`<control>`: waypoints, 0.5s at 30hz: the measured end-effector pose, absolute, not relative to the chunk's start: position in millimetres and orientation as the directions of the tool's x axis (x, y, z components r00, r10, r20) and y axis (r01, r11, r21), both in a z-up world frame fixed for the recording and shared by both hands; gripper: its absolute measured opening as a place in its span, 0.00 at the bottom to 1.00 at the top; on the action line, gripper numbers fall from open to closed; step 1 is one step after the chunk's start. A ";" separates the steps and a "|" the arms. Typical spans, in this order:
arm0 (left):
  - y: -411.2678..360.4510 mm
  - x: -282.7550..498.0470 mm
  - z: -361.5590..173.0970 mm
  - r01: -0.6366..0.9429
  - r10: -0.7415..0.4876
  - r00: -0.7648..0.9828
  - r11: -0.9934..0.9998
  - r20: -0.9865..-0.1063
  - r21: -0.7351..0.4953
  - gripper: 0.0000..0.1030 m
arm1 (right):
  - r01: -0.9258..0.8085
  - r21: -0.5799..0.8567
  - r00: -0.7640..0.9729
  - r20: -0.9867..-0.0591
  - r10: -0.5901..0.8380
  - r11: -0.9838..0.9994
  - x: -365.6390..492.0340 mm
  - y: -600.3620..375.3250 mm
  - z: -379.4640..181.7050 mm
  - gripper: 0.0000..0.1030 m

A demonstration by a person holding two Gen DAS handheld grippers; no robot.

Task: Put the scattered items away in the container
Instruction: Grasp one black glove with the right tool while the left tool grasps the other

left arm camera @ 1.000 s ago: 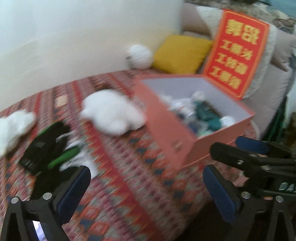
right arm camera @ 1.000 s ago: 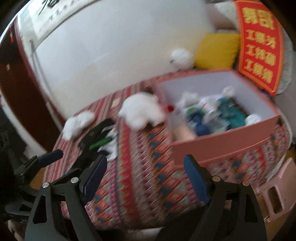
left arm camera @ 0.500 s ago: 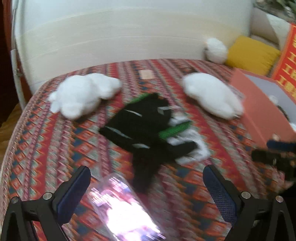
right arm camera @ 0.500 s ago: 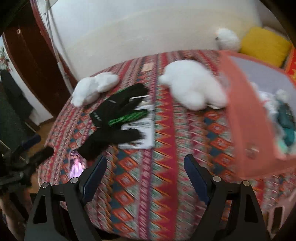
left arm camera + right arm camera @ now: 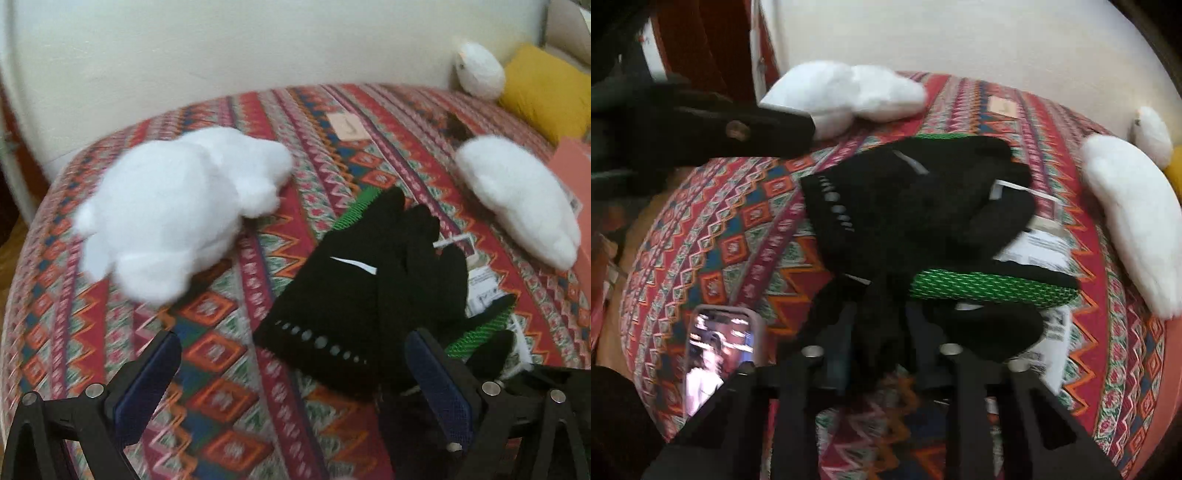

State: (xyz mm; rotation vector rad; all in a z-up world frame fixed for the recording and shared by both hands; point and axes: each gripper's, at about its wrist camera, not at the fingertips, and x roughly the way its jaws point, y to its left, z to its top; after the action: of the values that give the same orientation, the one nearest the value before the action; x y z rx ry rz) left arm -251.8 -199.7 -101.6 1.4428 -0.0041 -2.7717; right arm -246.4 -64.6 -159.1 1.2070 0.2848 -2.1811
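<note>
left gripper (image 5: 291,373): jaws wide, nothing held, low over patterned cloth (image 5: 221,398), aimed at gloves
right gripper (image 5: 879,354): jaws narrow, pinched on cuff of black gloves (image 5: 916,206), low at near edge
gloves: mid-table, on white paper (image 5: 1034,247)
plush toys: white plush (image 5: 173,218) left, second plush (image 5: 517,195) right
container: orange box (image 5: 576,166) corner far right

home living room, patterned tablecloth (image 5: 221,369), yellow cushion (image 5: 546,92), plush toys (image 5: 177,214)

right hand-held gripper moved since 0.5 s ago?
Yes. The right hand-held gripper advanced onto the black gloves, jaws narrowed around a glove end.
</note>
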 end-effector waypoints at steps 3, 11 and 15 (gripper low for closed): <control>-189.3 -274.0 -123.4 -0.034 -0.003 -0.535 -0.999 -0.845 0.025 0.97 | 0.569 0.127 -0.411 -0.812 -0.415 -0.812 -240.8 -23.8 -149.8 0.16; -184.9 -327.7 -176.6 0.003 0.009 -0.416 -1.000 -0.910 -0.011 1.00 | 0.465 0.201 -0.398 -0.823 -0.407 -0.862 -228.4 67.8 -134.4 0.16; -178.2 -314.7 -176.1 0.040 -0.033 -0.462 -0.999 -0.886 0.016 1.00 | 0.444 0.216 -0.370 -0.840 -0.397 -0.870 -223.3 80.8 -148.3 0.16</control>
State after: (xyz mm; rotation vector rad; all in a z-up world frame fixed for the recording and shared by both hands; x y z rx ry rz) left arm -314.7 -178.2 -176.1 1.6066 0.0113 -2.6497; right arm -223.3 80.8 -148.3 1.3597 0.0635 -2.2476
